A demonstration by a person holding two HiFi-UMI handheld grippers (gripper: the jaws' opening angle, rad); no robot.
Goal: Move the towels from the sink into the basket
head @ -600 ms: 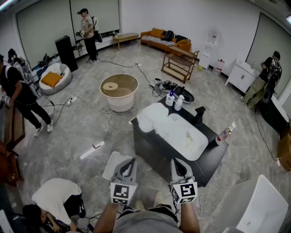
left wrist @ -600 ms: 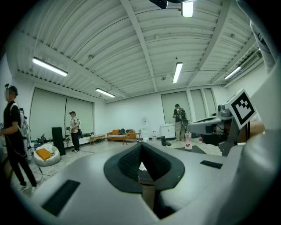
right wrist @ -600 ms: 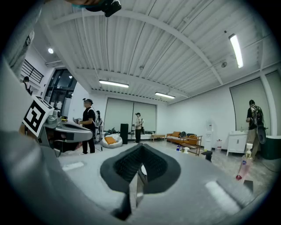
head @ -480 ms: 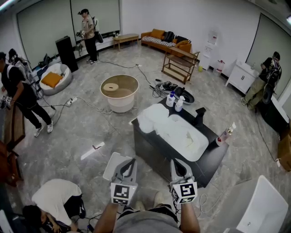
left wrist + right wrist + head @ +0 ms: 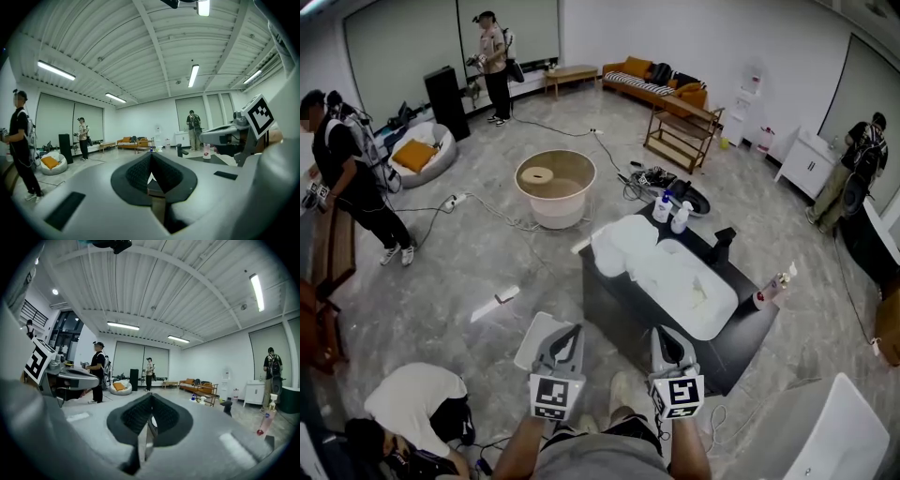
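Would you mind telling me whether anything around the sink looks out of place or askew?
Yes: the white towels are heaped loosely in the sink, and they spill over its rim onto the counter end nearest the basket. A cable also trails across the floor beside the basket.

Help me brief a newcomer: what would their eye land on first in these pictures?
The black sink unit in the room's middle, its white basin holding white towels, stands out first. Beyond it on the floor stands the round basket. Low in the head view, the left gripper and right gripper are shut and empty.
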